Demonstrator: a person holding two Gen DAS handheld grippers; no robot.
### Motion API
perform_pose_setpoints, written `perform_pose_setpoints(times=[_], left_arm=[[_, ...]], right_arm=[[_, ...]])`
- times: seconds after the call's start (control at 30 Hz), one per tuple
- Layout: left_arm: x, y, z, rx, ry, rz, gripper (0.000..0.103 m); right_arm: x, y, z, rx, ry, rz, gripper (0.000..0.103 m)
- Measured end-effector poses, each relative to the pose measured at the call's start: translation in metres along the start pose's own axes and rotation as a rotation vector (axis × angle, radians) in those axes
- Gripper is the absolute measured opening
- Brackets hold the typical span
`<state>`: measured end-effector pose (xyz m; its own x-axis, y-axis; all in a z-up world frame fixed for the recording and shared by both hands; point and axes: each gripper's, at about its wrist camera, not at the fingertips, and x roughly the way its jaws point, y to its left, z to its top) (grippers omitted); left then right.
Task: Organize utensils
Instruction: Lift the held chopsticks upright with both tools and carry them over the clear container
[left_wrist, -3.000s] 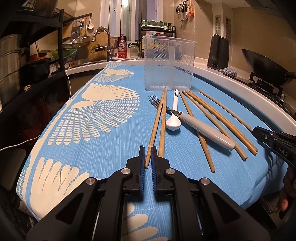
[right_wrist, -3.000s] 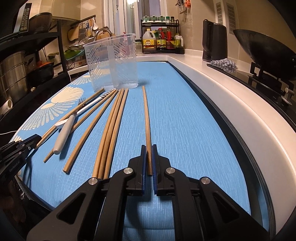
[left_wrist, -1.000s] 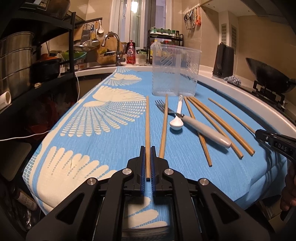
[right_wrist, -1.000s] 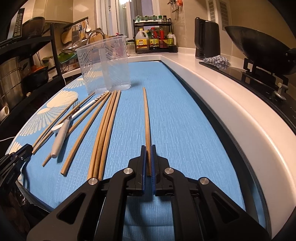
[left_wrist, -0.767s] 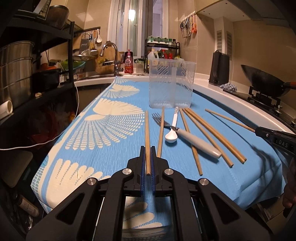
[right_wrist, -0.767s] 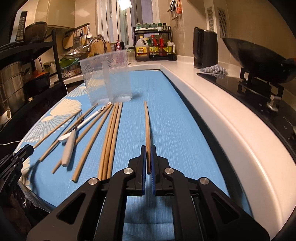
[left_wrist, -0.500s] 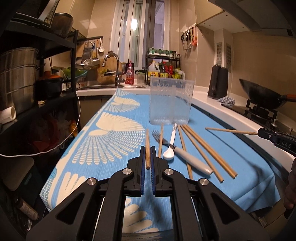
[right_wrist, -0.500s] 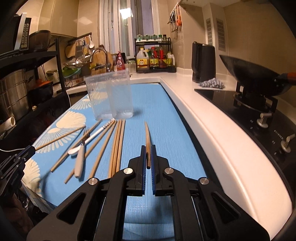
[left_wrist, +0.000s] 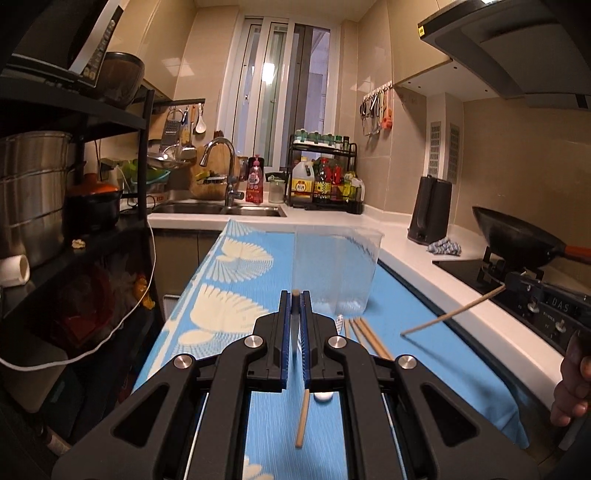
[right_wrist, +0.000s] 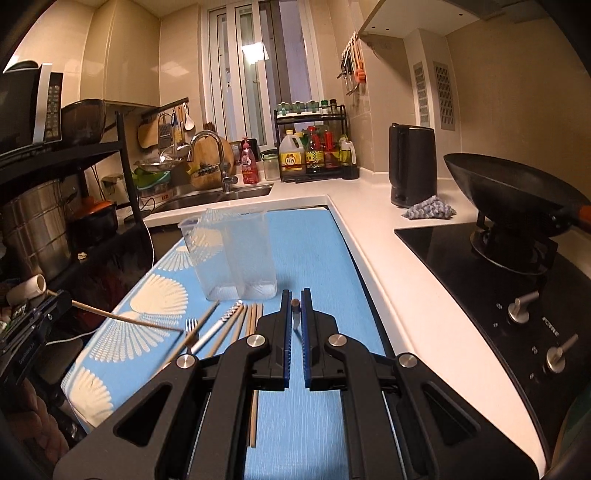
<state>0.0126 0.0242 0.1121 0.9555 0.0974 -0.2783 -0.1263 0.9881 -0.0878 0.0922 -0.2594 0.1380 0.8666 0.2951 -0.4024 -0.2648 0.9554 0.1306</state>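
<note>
A: What did each claw have?

B: My left claw was closed on a thin wooden chopstick, seen end-on between its blue pads. My right claw gripped a second wooden chopstick the same way. Both sticks were raised clear of the blue desk cloth with white fan prints.

A: And the clear plastic two-compartment holder?

B: The holder stood upright on the cloth, beyond both claws. In the left view the right claw's stick slanted in the air to the right of the holder.

A: What lay on the desk?

B: Just in front of the holder were several loose wooden chopsticks, a metal fork and a white-handled spoon, side by side. One more chopstick and the spoon's white bowl showed under my left claw.
</note>
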Motion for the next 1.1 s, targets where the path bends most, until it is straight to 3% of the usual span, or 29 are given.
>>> perform_pose_setpoints(times=[0.2, 0.47, 0.73, 1.1], left_arm=[[0.017, -0.001, 0.045, 0.015, -0.016, -0.019, 0.005], [0.050, 0.000, 0.078, 0.022, 0.115, -0.067, 0.005], [0.077, 0.016, 0.097, -0.005, 0.227, -0.081, 0.005], [0.099, 0.021, 0.142, 0.018, 0.237, -0.071, 0.005]], right_arm=[[0.007, 0.007, 0.033, -0.008, -0.001, 0.011, 0.005], [0.027, 0.020, 0.071, -0.038, 0.056, 0.032, 0.005], [0.036, 0.035, 0.100, -0.060, 0.058, 0.059, 0.005], [0.034, 0.052, 0.163, -0.090, 0.003, 0.109, 0.005]])
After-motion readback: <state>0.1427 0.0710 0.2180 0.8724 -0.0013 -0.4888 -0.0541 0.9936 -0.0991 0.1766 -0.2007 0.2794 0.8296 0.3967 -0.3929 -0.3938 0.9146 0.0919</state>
